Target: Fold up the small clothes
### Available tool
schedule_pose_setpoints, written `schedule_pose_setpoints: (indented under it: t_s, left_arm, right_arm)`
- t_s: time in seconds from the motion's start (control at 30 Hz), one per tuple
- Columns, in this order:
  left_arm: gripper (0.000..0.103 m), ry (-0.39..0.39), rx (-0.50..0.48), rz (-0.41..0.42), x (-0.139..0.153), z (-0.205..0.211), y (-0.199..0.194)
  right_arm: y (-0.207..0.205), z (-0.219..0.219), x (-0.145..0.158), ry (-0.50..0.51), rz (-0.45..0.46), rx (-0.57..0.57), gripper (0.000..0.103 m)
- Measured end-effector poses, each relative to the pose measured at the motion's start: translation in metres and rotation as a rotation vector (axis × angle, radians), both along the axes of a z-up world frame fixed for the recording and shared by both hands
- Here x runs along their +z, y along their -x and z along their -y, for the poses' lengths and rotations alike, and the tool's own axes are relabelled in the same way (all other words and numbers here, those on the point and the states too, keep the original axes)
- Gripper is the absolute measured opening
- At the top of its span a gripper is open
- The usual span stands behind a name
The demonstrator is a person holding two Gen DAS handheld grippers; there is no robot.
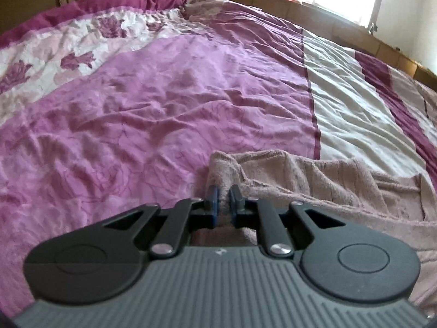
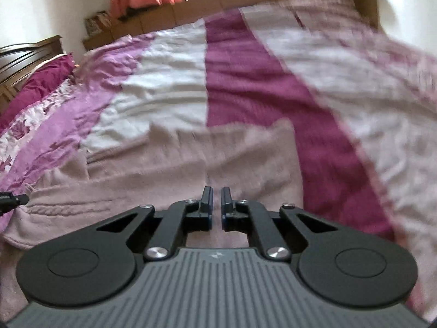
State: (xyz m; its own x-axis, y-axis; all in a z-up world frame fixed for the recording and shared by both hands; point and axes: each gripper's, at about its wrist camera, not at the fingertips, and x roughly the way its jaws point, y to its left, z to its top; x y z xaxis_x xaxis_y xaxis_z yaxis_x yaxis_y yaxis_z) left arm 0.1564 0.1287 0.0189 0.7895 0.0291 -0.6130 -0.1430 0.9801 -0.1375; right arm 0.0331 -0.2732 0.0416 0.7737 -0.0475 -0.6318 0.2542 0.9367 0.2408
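Item: pink knitted garment (image 1: 314,175), which we found spread flat on the striped bedspread (image 1: 164,95), near its closest edge, presumably laid out so a fold could be started.

Left of the garment's middle: left gripper (image 1: 223,192), jaws drawn together, pinching a raised fold at the garment's left edge, which bunched up between the blue pads (image 1: 215,194).

Right of that, over the garment's near hem: right gripper (image 2: 216,194), jaws pressed nearly shut. We could not tell whether cloth was caught between them; blur hid it.
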Motion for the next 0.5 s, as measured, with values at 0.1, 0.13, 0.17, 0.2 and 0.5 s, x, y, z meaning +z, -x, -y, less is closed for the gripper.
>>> schedule_pose_setpoints:
  t_s: [0.1,0.13,0.17,0.2,0.5]
  left_arm:
    - [0.024,-0.003,-0.006,-0.023,0.003,-0.001,-0.002]
    - [0.03,0.0,0.0,-0.029,0.005,-0.002,-0.002]
    - [0.033,0.007,0.005,-0.033,0.007,-0.003,-0.001]
    - [0.037,0.018,0.008,-0.038,0.009,-0.005,0.0]
    - [0.056,0.001,-0.048,-0.114,0.028,-0.008,0.022]
  right_arm:
    - [0.002,0.001,-0.005,-0.055,0.003,0.003,0.009]
    - [0.001,-0.001,-0.003,-0.058,0.008,0.01,0.019]
    - [0.0,-0.002,-0.001,-0.055,0.017,0.015,0.036]
    - [0.001,-0.004,0.001,-0.05,0.025,0.018,0.046]
    - [0.01,-0.013,0.012,-0.082,0.046,0.057,0.059]
